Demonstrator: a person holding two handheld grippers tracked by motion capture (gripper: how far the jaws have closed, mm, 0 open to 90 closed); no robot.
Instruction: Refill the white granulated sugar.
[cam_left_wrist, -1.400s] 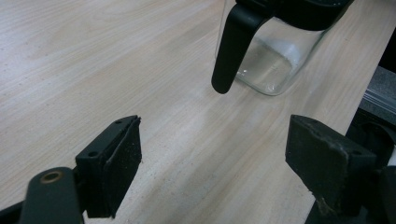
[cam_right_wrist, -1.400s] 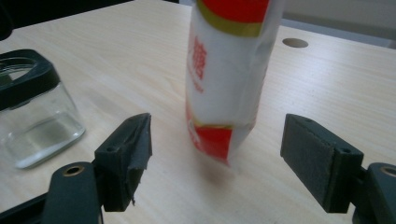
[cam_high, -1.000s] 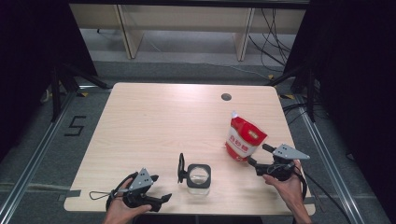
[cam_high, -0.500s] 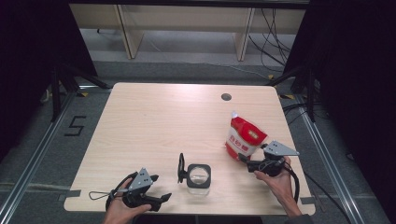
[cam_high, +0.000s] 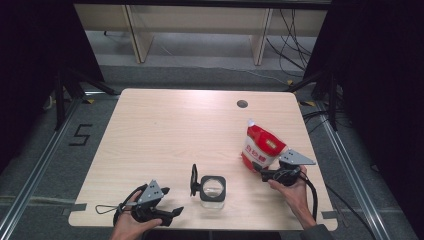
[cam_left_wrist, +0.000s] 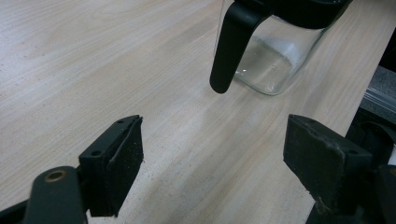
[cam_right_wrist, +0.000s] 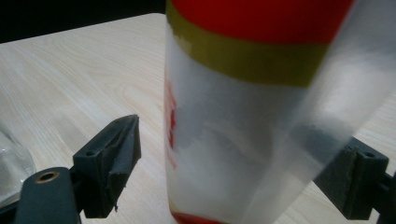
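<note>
Right tongs (cam_right_wrist: 243, 154) low, jaws spread around standing pouch (cam_high: 262, 146).

Red and white pouch (cam_high: 263, 147): stands upright on the surface (cam_high: 165, 135), right-hand side, top corner peaked, printed face toward me. In the right gripper view the pouch (cam_right_wrist: 243, 116) shows a red top, an olive band beneath it and a white, partly translucent lower body, positioned between the spread jaws of my right tool (cam_right_wrist: 243, 172).

Glass jar (cam_high: 213, 187): clear, square-shouldered, black rim, black handle (cam_high: 193, 179) on its left side. It stands upright near the front edge, just beyond my left tool (cam_high: 170, 205)
</note>
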